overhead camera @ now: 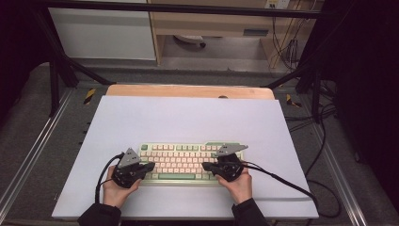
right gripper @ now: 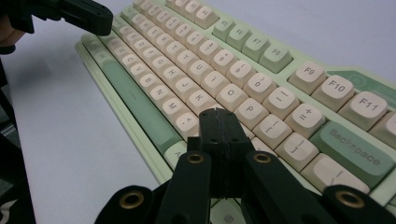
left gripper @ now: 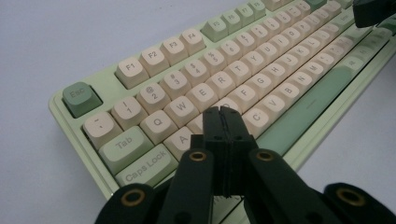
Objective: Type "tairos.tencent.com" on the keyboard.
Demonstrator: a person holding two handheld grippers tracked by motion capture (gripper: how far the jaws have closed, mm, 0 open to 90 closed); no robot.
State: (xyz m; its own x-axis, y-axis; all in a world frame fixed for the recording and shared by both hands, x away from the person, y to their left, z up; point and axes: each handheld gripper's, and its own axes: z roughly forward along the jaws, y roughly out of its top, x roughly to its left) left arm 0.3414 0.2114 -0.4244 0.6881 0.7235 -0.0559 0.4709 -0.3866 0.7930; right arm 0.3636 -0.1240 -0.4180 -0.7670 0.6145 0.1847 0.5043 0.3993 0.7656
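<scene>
left hand-held gripper point(left gripper: 221, 112) closed, empty, over keyboard point(left gripper: 261, 70)

The keyboard point(overhead camera: 181, 162) has a pale green case, cream letter keys with dark lettering, and sage-green Esc, Tab, Caps Lock, Backspace and space bar keys. Both the left gripper point(overhead camera: 149, 166) and the right gripper point(overhead camera: 207, 166) are black with brass-coloured rivets and grey top plates. The tabletop point(overhead camera: 188, 117) is plain white with a light wooden edge.
</scene>
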